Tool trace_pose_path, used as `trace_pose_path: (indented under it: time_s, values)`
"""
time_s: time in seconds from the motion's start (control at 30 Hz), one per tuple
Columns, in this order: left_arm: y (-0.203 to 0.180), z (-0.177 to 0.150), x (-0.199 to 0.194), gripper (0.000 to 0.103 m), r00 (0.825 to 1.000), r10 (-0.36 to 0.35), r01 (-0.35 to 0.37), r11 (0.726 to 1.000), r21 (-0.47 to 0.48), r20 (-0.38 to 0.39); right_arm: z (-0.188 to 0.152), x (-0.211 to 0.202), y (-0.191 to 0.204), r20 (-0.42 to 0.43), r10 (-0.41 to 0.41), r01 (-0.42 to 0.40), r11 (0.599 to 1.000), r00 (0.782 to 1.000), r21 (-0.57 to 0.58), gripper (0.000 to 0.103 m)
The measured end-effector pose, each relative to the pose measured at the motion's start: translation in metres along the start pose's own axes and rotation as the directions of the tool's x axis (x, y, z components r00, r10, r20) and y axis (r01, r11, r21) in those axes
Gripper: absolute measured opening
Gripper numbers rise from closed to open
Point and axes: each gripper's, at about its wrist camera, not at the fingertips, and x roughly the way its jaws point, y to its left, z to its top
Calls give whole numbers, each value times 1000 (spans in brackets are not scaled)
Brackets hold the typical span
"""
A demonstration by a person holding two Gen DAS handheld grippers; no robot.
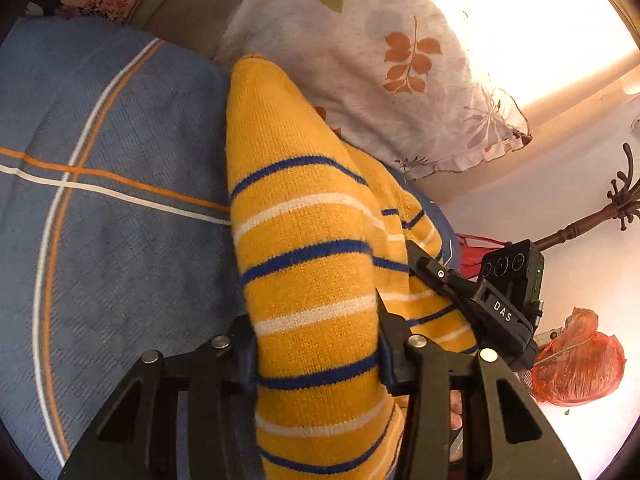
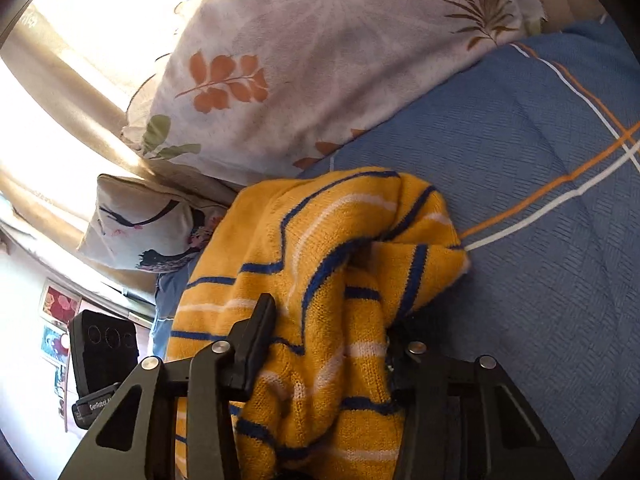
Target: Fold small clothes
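Observation:
A yellow knit sweater [image 1: 300, 200] with blue and white stripes lies on the blue bedspread [image 1: 120, 220]. In the left wrist view it runs as a long fold straight between the fingers of my left gripper [image 1: 316, 320], which press on it from both sides. My right gripper [image 1: 436, 276] grips the sweater's right edge in the same view. In the right wrist view the sweater [image 2: 320, 216] is bunched and fills the gap of my right gripper [image 2: 330, 320], with the left finger [image 2: 260, 320] lying on top of the knit. The left gripper's body [image 2: 104, 344] shows at the lower left.
A white pillow with leaf print [image 1: 360, 72] [image 2: 300, 60] leans behind the sweater. A smaller printed cushion [image 2: 140, 224] lies beside it. The bedspread [image 2: 520, 160] spreads bare to the right. Beyond the bed's edge are an orange mesh bag [image 1: 580, 364] and a dark coat stand [image 1: 592, 224].

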Motion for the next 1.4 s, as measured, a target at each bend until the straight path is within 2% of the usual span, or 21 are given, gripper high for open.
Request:
trace_pose_path:
  time_s: [0.1, 0.2, 0.23, 0.3, 0.33, 0.37, 0.43, 0.47, 0.57, 0.67, 0.8, 0.87, 0.93, 1.0, 1.07, 1.1, 1.17, 1.2, 1.23, 1.33, 1.4]
  values:
    - [-1, 1, -26, 44, 998, 38, -39, 999, 12, 48, -6, 0, 29, -21, 55, -56, 997, 998, -62, 44]
    - [12, -3, -41, 48, 995, 91, -90, 996, -17, 51, -18, 6, 50, -28, 43, -47, 991, 999, -127, 46]
    - [19, -5, -41, 51, 991, 126, -125, 992, -36, 41, -22, 11, 52, -31, 12, -16, 990, 999, -141, 52]
    - [35, -11, -40, 54, 978, 209, -207, 977, -55, 21, -27, 20, 47, -19, -100, 96, 986, 995, -133, 62]
    - [41, -15, -43, 57, 977, 210, -209, 976, -62, 21, -28, 22, 40, -14, -138, 135, 985, 990, -111, 71]
    - [45, -18, -48, 59, 981, 194, -192, 979, -73, 21, -28, 21, 33, -14, -129, 128, 989, 992, -80, 74]
    - [48, -25, -60, 59, 981, 190, -187, 979, -81, 37, -29, 8, 21, 9, -109, 109, 994, 994, -4, 75]
    - [46, -28, -67, 59, 978, 203, -199, 977, -71, 55, -30, -4, 20, 40, -126, 125, 992, 991, 18, 75]
    - [41, -41, -86, 60, 962, 250, -246, 968, -50, 109, -33, -48, 23, 134, -130, 130, 991, 983, 5, 75]
    - [34, -58, -97, 60, 950, 275, -270, 961, -54, 146, -44, -80, 48, 197, -69, 76, 997, 978, -30, 76]
    - [28, -84, -117, 61, 938, 282, -275, 960, -59, 203, -70, -89, 89, 184, 69, -46, 991, 980, -129, 77]
    - [25, -98, -129, 62, 924, 301, -297, 953, -54, 237, -81, -79, 103, 127, 140, -118, 979, 982, -168, 78]
    - [21, -111, -141, 64, 902, 334, -336, 941, -41, 275, -88, -61, 105, 91, 146, -131, 980, 985, -148, 78]
    - [19, -124, -156, 65, 876, 366, -376, 926, -28, 314, -92, -44, 88, 85, 104, -98, 993, 991, -72, 78]
    - [20, -135, -170, 69, 855, 386, -405, 914, -20, 347, -98, -32, 59, 87, -21, 18, 999, 996, 32, 78]
    - [21, -139, -177, 70, 844, 395, -417, 909, -18, 363, -105, -32, 43, 88, -57, 50, 996, 995, 76, 77]
    - [26, -146, -190, 72, 816, 422, -449, 893, -28, 394, -120, -38, 22, 115, -74, 58, 989, 991, 136, 78]
    - [29, -148, -195, 72, 804, 436, -462, 886, -37, 405, -128, -44, 18, 124, -118, 99, 984, 985, 149, 76]
    - [31, -150, -199, 72, 795, 442, -468, 883, -44, 414, -135, -52, 19, 137, -113, 93, 985, 984, 145, 76]
    - [38, -155, -208, 72, 793, 438, -460, 886, -56, 424, -156, -77, 36, 195, -118, 92, 986, 974, 137, 78]
    - [43, -158, -210, 72, 794, 436, -452, 890, -69, 423, -167, -84, 66, 214, -101, 96, 995, 972, 36, 78]
